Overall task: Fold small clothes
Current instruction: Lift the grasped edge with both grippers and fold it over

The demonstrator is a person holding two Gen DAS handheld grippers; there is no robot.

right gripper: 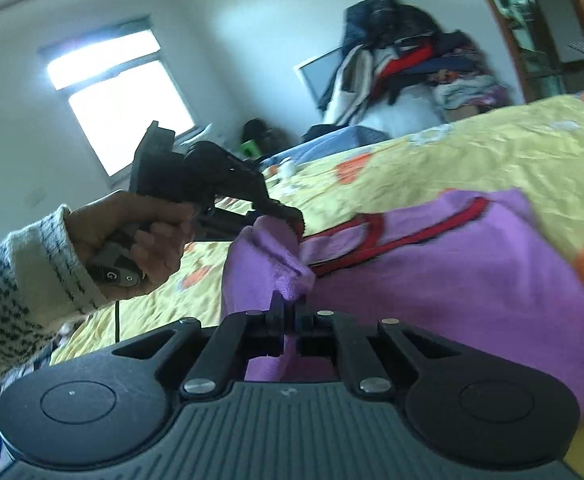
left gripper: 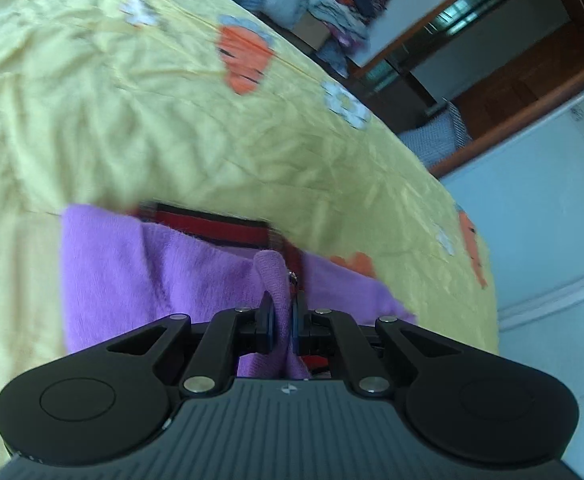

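Note:
A small purple fleece garment [left gripper: 132, 272] with red trim [left gripper: 212, 224] lies on the yellow bedspread [left gripper: 132, 120]. My left gripper [left gripper: 282, 300] is shut on a pinched fold of its purple cloth. In the right wrist view the garment [right gripper: 471, 280] spreads to the right, red trim [right gripper: 375, 240] showing. My right gripper [right gripper: 290, 304] is shut on another bunched edge of it. The left gripper [right gripper: 292, 216], held in a hand, grips the cloth just beyond, lifting it off the bed.
The yellow bedspread [right gripper: 491, 148] has orange and white flower prints. A pile of clothes [right gripper: 411, 60] is heaped beyond the bed's far side, also seen in the left wrist view [left gripper: 331, 0]. A wooden-framed doorway [left gripper: 511, 60] and a window [right gripper: 120, 96] are in the background.

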